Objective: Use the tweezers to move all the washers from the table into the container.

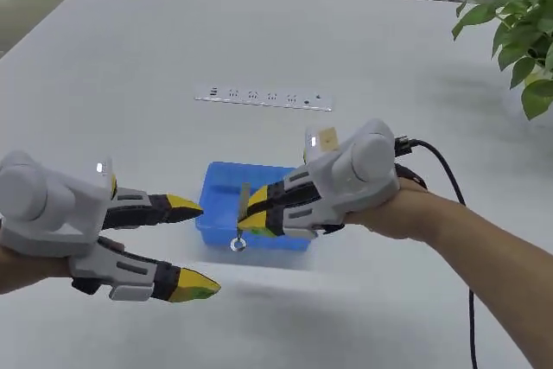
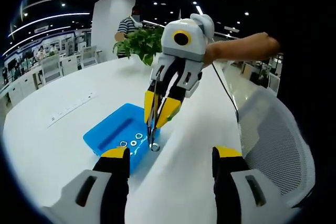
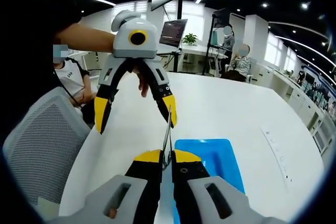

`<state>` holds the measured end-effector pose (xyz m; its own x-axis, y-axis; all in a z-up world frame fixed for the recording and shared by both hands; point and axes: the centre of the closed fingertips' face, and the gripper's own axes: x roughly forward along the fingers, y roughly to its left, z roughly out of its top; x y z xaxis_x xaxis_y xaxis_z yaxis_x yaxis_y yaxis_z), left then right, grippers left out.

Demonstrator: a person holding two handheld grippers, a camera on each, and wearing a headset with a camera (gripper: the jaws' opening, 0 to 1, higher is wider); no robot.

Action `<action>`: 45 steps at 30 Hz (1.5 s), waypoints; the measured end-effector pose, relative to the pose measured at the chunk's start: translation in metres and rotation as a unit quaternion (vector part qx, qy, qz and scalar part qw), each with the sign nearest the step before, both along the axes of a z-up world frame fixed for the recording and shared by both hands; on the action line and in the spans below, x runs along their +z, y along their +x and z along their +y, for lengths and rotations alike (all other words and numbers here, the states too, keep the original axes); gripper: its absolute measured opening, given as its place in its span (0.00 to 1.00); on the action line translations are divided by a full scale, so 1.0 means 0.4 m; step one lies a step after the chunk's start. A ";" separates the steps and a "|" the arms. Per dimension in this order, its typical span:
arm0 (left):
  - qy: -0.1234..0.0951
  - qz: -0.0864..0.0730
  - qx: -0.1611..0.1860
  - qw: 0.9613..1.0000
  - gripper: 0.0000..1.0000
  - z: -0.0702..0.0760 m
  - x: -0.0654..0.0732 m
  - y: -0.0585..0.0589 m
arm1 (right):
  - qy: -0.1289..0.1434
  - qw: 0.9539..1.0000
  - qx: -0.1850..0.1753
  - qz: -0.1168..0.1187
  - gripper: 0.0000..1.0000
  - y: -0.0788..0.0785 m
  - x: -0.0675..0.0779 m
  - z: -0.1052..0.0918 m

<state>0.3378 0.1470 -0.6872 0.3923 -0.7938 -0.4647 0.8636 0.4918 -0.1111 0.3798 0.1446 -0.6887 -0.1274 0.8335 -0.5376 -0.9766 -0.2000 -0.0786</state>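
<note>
Currently your right gripper (image 1: pixel 252 210) is clamping the springy tweezers (image 1: pixel 243 205), pinching a light, probably slippery washer (image 1: pixel 238 244) by its rim, while your left gripper (image 1: pixel 197 244) is gaping open.

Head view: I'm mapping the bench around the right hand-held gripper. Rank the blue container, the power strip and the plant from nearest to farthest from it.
1. The blue container: directly below the right hand-held gripper, which holds the tweezers over it.
2. The power strip: beyond the container, mid-table.
3. The plant: at the far right corner.
</note>
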 end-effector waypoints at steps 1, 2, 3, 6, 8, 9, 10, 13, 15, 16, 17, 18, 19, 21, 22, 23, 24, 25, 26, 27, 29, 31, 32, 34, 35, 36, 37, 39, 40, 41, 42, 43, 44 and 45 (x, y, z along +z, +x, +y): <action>-0.002 -0.003 0.003 1.000 0.72 0.001 0.002 0.001 | 0.002 1.000 -0.002 -0.001 0.07 0.007 0.004 0.001; -0.003 -0.005 0.005 1.000 0.73 0.002 0.003 0.002 | 0.003 1.000 -0.003 -0.003 0.07 0.012 0.006 0.002; -0.004 -0.005 0.008 1.000 0.74 0.004 0.004 0.003 | 0.004 1.000 -0.003 -0.003 0.07 0.016 0.009 0.002; -0.008 -0.006 0.017 1.000 0.78 0.008 0.006 0.007 | 0.008 1.000 -0.008 -0.008 0.07 0.035 0.015 0.005; -0.011 -0.010 0.021 1.000 0.81 0.010 0.008 0.010 | 0.010 1.000 -0.010 -0.011 0.07 0.045 0.016 0.006; -0.011 -0.010 0.023 1.000 0.82 0.011 0.008 0.011 | 0.010 1.000 -0.012 -0.012 0.07 0.051 0.015 0.007; -0.012 -0.011 0.024 1.000 0.82 0.012 0.009 0.013 | 0.011 1.000 -0.012 -0.013 0.07 0.055 0.014 0.008; -0.012 -0.015 0.028 0.999 0.85 0.016 0.011 0.018 | 0.010 1.000 -0.013 -0.016 0.07 0.066 0.006 0.012; -0.015 -0.017 0.032 0.999 0.88 0.018 0.014 0.023 | 0.009 1.000 -0.013 -0.015 0.07 0.073 0.000 0.015; -0.014 -0.018 0.035 0.999 0.89 0.021 0.014 0.026 | 0.009 1.000 -0.013 -0.015 0.07 0.075 -0.003 0.016; -0.015 -0.020 0.038 0.999 0.90 0.023 0.015 0.029 | 0.009 1.000 -0.013 -0.016 0.07 0.076 -0.005 0.018; -0.016 -0.020 0.040 0.999 0.91 0.024 0.015 0.031 | 0.008 1.000 -0.013 -0.017 0.07 0.079 -0.009 0.020; -0.016 -0.021 0.042 0.999 0.92 0.026 0.016 0.034 | 0.008 1.000 -0.012 -0.017 0.07 0.081 -0.012 0.021; -0.015 -0.021 0.045 0.999 0.93 0.030 0.016 0.038 | 0.006 1.000 -0.012 -0.018 0.07 0.087 -0.020 0.023; -0.015 -0.021 0.046 0.999 0.94 0.030 0.016 0.039 | 0.005 1.000 -0.012 -0.018 0.07 0.090 -0.023 0.023; -0.016 -0.022 0.048 0.998 0.95 0.031 0.017 0.042 | 0.005 1.000 -0.012 -0.017 0.07 0.093 -0.028 0.025; -0.017 -0.024 0.050 0.998 0.97 0.032 0.018 0.045 | 0.005 1.000 -0.012 -0.017 0.07 0.095 -0.030 0.026; -0.017 -0.027 0.051 0.998 0.98 0.033 0.019 0.048 | 0.005 1.000 -0.013 -0.017 0.07 0.099 -0.033 0.028; -0.018 -0.030 0.053 0.998 0.99 0.035 0.022 0.053 | 0.004 1.000 -0.014 -0.018 0.07 0.102 -0.036 0.029; -0.018 -0.029 0.053 0.998 0.99 0.036 0.023 0.054 | 0.004 1.000 -0.014 -0.017 0.07 0.106 -0.039 0.030; -0.018 -0.030 0.054 0.998 0.99 0.037 0.024 0.060 | 0.004 1.000 -0.014 -0.018 0.07 0.111 -0.043 0.032; -0.018 -0.031 0.055 0.998 0.99 0.039 0.025 0.068 | 0.003 1.000 -0.016 -0.018 0.07 0.117 -0.050 0.033; -0.018 -0.031 0.055 0.998 0.99 0.039 0.025 0.073 | 0.003 1.000 -0.017 -0.018 0.07 0.120 -0.053 0.033; -0.018 -0.032 0.053 0.998 0.99 0.038 0.025 0.081 | 0.002 1.000 -0.018 -0.018 0.07 0.126 -0.059 0.033; -0.018 -0.031 0.053 0.998 0.99 0.037 0.025 0.084 | 0.001 1.000 -0.018 -0.018 0.07 0.128 -0.061 0.032; -0.017 -0.031 0.053 0.998 0.99 0.036 0.025 0.088 | 0.000 1.000 -0.019 -0.018 0.07 0.130 -0.064 0.031; -0.018 -0.031 0.052 0.998 0.99 0.036 0.025 0.091 | -0.001 1.000 -0.019 -0.018 0.07 0.132 -0.067 0.030; -0.019 -0.031 0.052 0.998 0.99 0.033 0.026 0.099 | -0.002 1.000 -0.019 -0.017 0.07 0.137 -0.074 0.028; -0.019 -0.032 0.051 0.998 0.99 0.031 0.027 0.104 | -0.003 1.000 -0.019 -0.017 0.07 0.140 -0.078 0.026; -0.019 -0.032 0.050 0.998 0.99 0.030 0.027 0.107 | -0.004 1.000 -0.019 -0.016 0.07 0.141 -0.081 0.025; -0.020 -0.032 0.049 0.998 0.99 0.028 0.027 0.112 | -0.005 1.000 -0.019 -0.016 0.07 0.142 -0.084 0.025; -0.020 -0.032 0.048 0.998 0.99 0.027 0.027 0.116 | -0.006 1.000 -0.018 -0.016 0.07 0.143 -0.088 0.024; -0.019 -0.033 0.047 0.998 0.99 0.025 0.027 0.119 | -0.007 1.000 -0.018 -0.015 0.07 0.143 -0.090 0.023; -0.019 -0.033 0.045 0.998 0.98 0.023 0.028 0.125 | -0.008 1.000 -0.016 -0.015 0.07 0.142 -0.093 0.022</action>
<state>0.3879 0.1562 -0.6762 0.4922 -0.7700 -0.4061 0.8220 0.5646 -0.0743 0.4368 0.1535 -0.7258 -0.0841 0.8288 -0.5532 -0.9800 -0.1693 -0.1046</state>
